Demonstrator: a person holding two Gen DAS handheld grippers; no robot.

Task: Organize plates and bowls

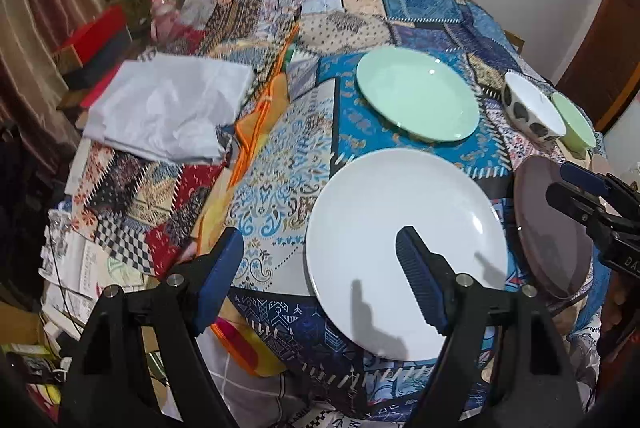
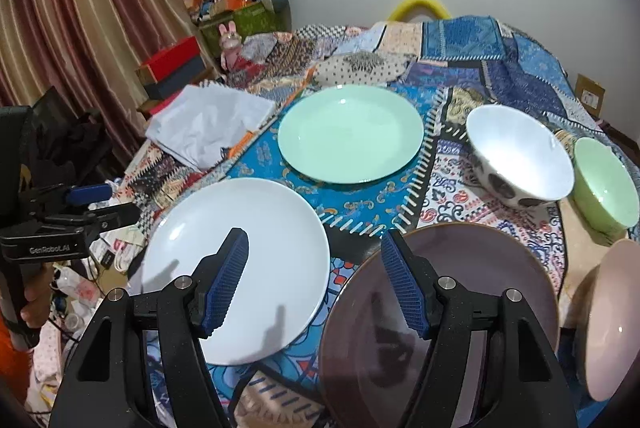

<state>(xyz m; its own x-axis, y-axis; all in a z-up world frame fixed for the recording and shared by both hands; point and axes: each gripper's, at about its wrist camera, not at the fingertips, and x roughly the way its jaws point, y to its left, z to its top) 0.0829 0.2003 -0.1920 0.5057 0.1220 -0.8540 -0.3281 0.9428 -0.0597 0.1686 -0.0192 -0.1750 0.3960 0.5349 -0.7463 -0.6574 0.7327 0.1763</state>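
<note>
A white plate [image 1: 404, 252] [image 2: 236, 268], a mint green plate [image 1: 416, 92] [image 2: 350, 134] and a mauve plate [image 1: 552, 228] [image 2: 460, 308] lie on the patchwork-covered table. A white bowl with dark spots [image 1: 532, 108] [image 2: 520, 156], a green bowl [image 1: 574, 122] [image 2: 606, 184] and a pink bowl [image 2: 610, 320] stand at the right. My left gripper [image 1: 320, 268] is open and empty above the white plate's near left edge. My right gripper [image 2: 314, 280] is open and empty above the gap between the white and mauve plates.
A crumpled white cloth [image 1: 168, 108] [image 2: 208, 124] lies on the left of the patchwork tablecloth [image 1: 280, 188]. Boxes and clutter [image 2: 176, 64] stand by the curtain at the left. A yellow chair back [image 2: 420, 4] rises behind the table.
</note>
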